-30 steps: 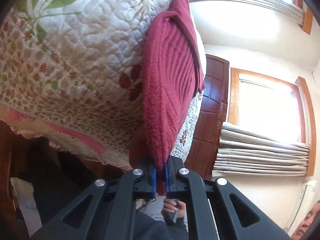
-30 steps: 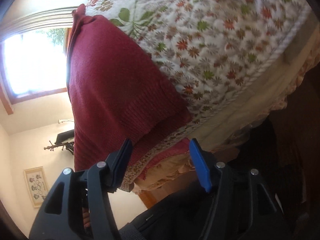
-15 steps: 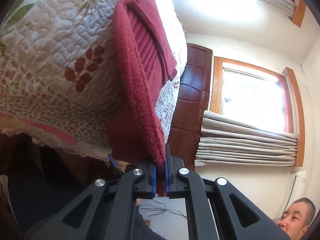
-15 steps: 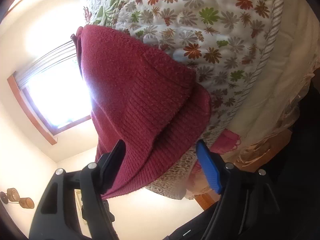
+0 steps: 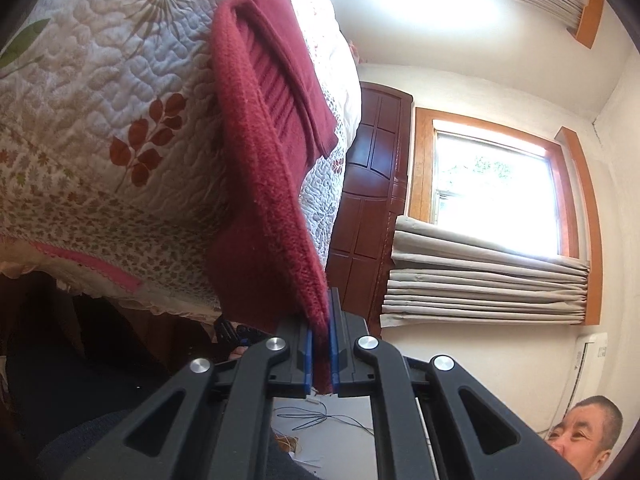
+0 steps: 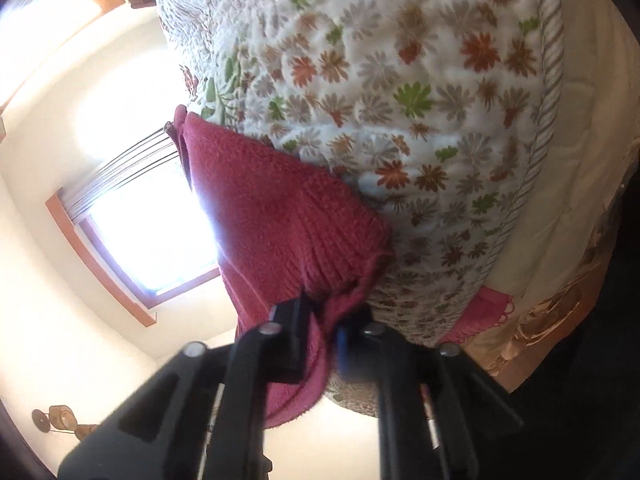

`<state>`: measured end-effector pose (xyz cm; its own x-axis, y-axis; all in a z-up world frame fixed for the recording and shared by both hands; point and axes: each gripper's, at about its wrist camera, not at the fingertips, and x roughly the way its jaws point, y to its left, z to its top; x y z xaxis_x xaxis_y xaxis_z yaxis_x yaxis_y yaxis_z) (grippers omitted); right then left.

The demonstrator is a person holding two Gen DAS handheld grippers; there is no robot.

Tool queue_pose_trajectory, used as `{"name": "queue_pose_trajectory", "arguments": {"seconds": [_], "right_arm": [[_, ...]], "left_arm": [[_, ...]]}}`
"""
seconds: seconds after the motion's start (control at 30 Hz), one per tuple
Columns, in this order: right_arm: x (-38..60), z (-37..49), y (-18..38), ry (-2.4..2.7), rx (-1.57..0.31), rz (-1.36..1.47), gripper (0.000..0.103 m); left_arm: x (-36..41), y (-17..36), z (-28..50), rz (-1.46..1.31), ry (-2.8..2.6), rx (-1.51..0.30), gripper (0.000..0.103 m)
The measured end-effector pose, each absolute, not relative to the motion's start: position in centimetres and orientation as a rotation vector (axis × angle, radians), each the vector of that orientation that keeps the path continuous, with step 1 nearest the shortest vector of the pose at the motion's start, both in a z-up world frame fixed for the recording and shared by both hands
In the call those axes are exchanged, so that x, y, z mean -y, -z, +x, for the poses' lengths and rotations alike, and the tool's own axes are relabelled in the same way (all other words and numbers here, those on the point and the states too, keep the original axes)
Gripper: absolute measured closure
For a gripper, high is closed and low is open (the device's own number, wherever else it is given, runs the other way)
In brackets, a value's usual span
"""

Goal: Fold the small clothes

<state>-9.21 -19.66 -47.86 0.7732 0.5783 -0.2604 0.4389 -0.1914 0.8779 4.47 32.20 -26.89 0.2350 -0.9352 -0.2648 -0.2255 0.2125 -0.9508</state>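
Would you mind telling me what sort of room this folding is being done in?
Most likely a bedroom in a home: a bed under a floral quilt, a curtained window and a dark wooden door.

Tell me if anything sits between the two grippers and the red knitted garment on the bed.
Nothing visible does. The left gripper is already shut on an edge of the red knitted garment, and the right gripper has closed on another edge. The garment lies on the floral quilt, nothing over it.

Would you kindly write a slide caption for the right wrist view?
Right gripper shut on a folded edge of the red knitted garment, which lies on a floral quilted bedspread.
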Motion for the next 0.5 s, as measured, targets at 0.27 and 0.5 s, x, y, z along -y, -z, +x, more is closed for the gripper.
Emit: {"name": "queue_pose_trajectory", "arguments": {"seconds": [0.27,0.5], "right_arm": [[20.9,-9.8,37.4,-0.124,-0.802,1.522,0.098],[21.1,-8.4,29.7,-0.144,-0.767,1.385,0.098]], "left_arm": [[-35.6,31.7,1.0,-1.398,0.644,-1.232,0.097],[-36.5,34.2,-0.4,-1.494,0.651,-1.189,0.097]]}}
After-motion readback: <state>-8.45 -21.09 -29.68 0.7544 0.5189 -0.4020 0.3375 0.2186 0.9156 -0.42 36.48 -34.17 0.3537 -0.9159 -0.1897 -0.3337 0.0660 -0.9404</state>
